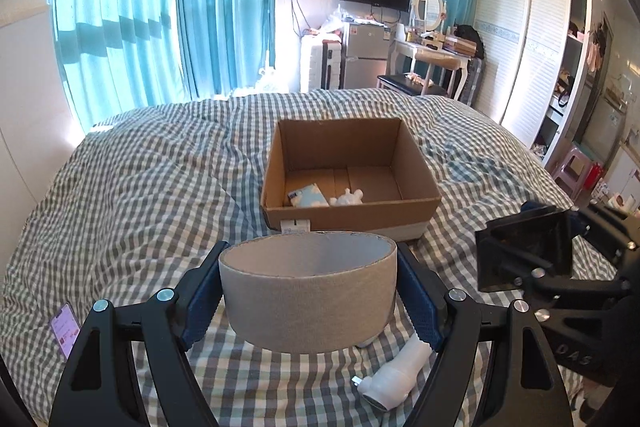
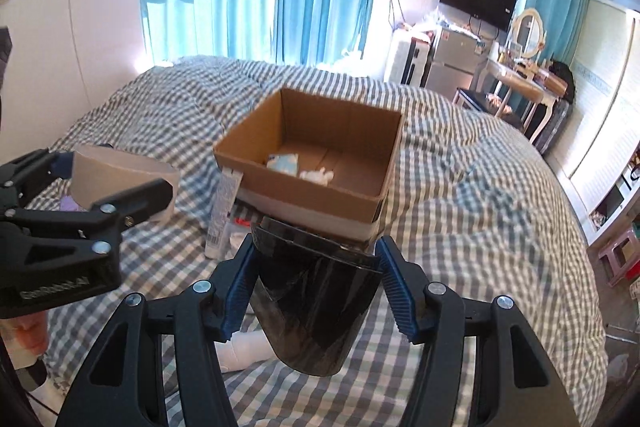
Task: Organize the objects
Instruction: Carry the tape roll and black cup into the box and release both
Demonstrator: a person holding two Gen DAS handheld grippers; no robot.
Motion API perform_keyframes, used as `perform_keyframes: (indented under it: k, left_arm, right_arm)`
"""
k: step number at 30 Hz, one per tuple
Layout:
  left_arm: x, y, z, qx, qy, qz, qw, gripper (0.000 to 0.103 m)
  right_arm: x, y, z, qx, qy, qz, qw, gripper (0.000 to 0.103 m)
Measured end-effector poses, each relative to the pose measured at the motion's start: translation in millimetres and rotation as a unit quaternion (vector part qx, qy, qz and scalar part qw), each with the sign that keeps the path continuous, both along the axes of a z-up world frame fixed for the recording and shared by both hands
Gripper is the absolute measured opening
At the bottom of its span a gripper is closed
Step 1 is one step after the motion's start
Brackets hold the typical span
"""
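Here, my left claw (image 1: 308, 291) grips a grey tape roll (image 1: 308, 301); my right claw (image 2: 316, 293), lettered "DAS", clamps a black container (image 2: 316, 311), both just short of the cardboard box (image 1: 348, 217) on the bed (image 1: 140, 195).

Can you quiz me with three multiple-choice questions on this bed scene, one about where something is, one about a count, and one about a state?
1. Where does the cardboard box sit?
A. on the checked bedspread
B. on the dressing table
C. on the floor

2. How many things lie inside the box?
A. none
B. two
C. five

3. What is the left gripper doing?
A. hanging open with nothing in it
B. shut on the grey ring
C. pressing down the box flaps

Answers:
1 A, the box rests on the bedspread ahead of both grippers.
2 B, a blue-and-white packet and a small white figure lie on its floor.
3 B, the blue pads press both sides of the ring, while the right gripper grips a dark glossy container.
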State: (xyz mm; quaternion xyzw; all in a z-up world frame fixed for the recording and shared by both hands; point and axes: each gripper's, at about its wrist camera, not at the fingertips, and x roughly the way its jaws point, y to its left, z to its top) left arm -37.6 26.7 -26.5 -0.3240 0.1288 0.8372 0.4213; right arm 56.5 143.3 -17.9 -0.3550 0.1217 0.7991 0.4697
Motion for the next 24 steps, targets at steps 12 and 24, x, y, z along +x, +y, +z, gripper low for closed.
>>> perform_keyframes:
  k: [12,24]
  left_arm:
    - [-27,42,25,-0.007,0.036,-0.009,0.9993,0.081]
    - [-86,119,16,-0.032,0.039,-0.012,0.9987,0.081]
  right_arm:
    - [-18,47,41,0.024,0.009,0.006,1.0,0.059]
    - [-45,151,48,0.013,0.009,-0.012,1.0,0.059]
